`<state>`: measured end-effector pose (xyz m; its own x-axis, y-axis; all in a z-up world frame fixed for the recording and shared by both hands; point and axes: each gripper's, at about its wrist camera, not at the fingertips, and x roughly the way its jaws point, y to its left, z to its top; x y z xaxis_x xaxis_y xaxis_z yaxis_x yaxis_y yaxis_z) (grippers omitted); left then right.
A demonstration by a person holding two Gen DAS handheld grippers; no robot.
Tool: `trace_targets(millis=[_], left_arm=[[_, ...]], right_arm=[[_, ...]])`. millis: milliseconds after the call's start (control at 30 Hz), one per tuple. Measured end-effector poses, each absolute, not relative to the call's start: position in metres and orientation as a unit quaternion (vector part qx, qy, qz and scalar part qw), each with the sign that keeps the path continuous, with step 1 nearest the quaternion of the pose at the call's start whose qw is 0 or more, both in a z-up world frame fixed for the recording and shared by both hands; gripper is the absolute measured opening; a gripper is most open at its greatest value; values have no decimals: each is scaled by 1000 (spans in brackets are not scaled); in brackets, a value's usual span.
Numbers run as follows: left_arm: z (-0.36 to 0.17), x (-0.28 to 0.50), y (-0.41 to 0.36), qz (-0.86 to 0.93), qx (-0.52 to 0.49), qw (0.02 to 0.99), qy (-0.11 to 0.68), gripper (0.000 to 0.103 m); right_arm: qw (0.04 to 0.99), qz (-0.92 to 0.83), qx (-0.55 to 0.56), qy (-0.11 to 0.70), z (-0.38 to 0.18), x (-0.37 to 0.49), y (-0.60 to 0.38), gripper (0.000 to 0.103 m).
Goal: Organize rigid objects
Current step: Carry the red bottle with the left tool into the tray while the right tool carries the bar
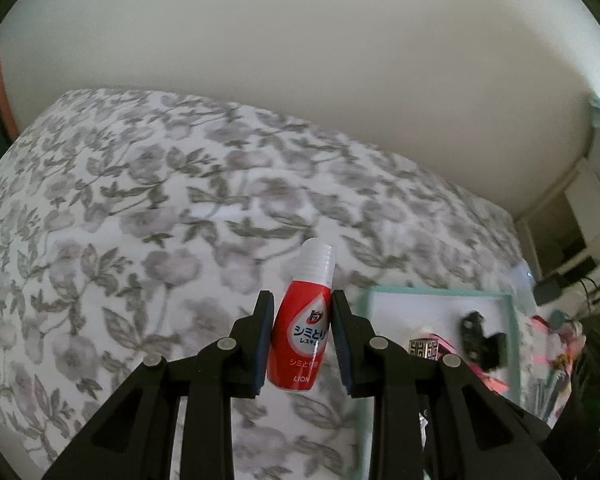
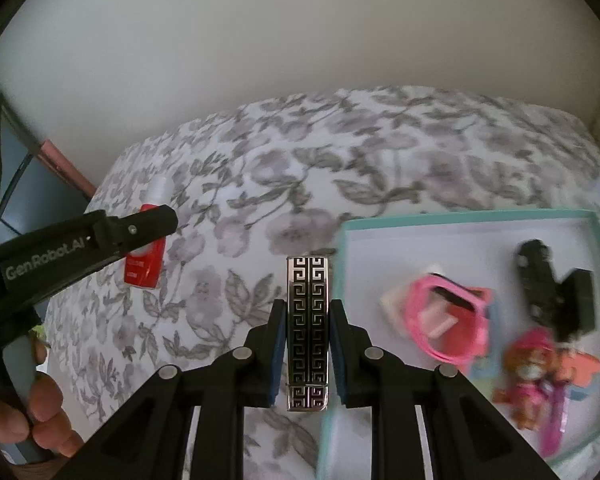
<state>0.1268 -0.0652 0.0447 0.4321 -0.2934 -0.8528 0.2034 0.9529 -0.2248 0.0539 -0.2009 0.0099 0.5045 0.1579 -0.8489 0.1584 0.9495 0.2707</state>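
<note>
Clamped between the jaws of the right gripper (image 2: 307, 354): tall silver rectangular case with a black Greek-key pattern (image 2: 307, 332), upright above the floral grey-and-white bedspread (image 2: 260, 184), just left of the shallow teal-rimmed white box (image 2: 460, 215). Gripped likewise in the left gripper (image 1: 302, 338): small red plastic bottle with a clear cap (LION printed at its base) (image 1: 302, 320), slightly tilted over the bed. Lying inside the box: pink square frame (image 2: 444, 324), black angular plastic piece (image 2: 552, 288), pink toy figure (image 2: 530, 376).

Both grippers (image 1: 302, 340) (image 2: 306, 354) are black with blue pads (image 2: 278, 354), silver pivot pins and white "GenRobot.AI" lettering; bare-skinned hand (image 2: 40, 420).
</note>
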Motion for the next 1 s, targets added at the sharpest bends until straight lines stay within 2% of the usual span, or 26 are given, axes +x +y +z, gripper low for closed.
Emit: trace_targets(millis=[500,1000], left_arm=[[47,59,-142,-227,-2,827,515,30],[6,29,-205,-266,50,782,561,30]], right_arm=[[854,-63,170,488,33,-15,-265,22],[816,-133,181,533,2,-45,-322,22]])
